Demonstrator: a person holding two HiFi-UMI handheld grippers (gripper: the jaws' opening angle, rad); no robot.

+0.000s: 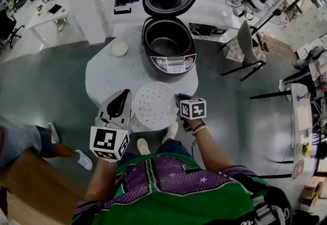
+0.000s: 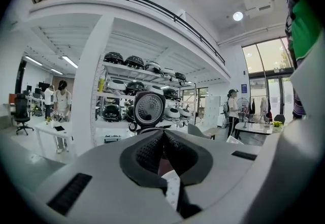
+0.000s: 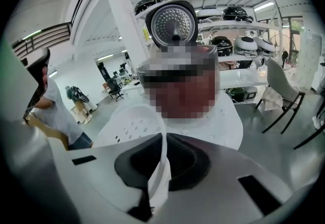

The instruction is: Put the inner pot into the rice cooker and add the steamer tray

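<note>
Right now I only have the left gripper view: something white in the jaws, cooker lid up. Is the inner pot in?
Observer: Yes, head view shows the inner pot seated in the open rice cooker.
Operator: The white thing?
Observer: The steamer tray; the left gripper is shut on its left rim.
Operator: Right side?
Observer: The right gripper is shut on the opposite rim; tray not over the cooker yet.
</note>
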